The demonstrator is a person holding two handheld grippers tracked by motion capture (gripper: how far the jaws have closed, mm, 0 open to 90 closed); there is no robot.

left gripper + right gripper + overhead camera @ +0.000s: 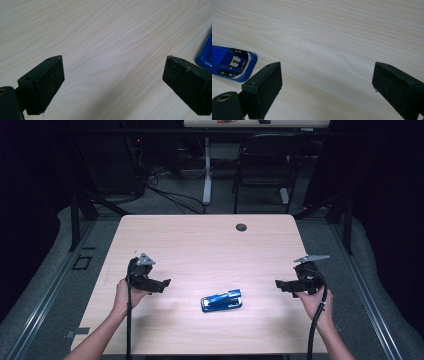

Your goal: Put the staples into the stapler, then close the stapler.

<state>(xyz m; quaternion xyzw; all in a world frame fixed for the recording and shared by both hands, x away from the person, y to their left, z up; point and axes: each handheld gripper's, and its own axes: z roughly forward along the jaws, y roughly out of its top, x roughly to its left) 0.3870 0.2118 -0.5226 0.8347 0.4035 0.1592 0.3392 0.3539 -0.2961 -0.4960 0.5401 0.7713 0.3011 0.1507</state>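
Wooden table (200,245) holds blue stapler (221,300) near centre; left gripper (161,285) and right gripper (281,283) both spread, empty. Risk: glossy casing slipping on off-centre grasp

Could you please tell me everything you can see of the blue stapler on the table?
The stapler is glossy blue, plastic by the look of it, with a shiny chrome rim and small dark markings at one end, seen in the right gripper view. It lies closed and flat on the light wooden table, near the front edge, its length running roughly left to right. It sits between the left tool and the right tool; neither touches it, and both are open.
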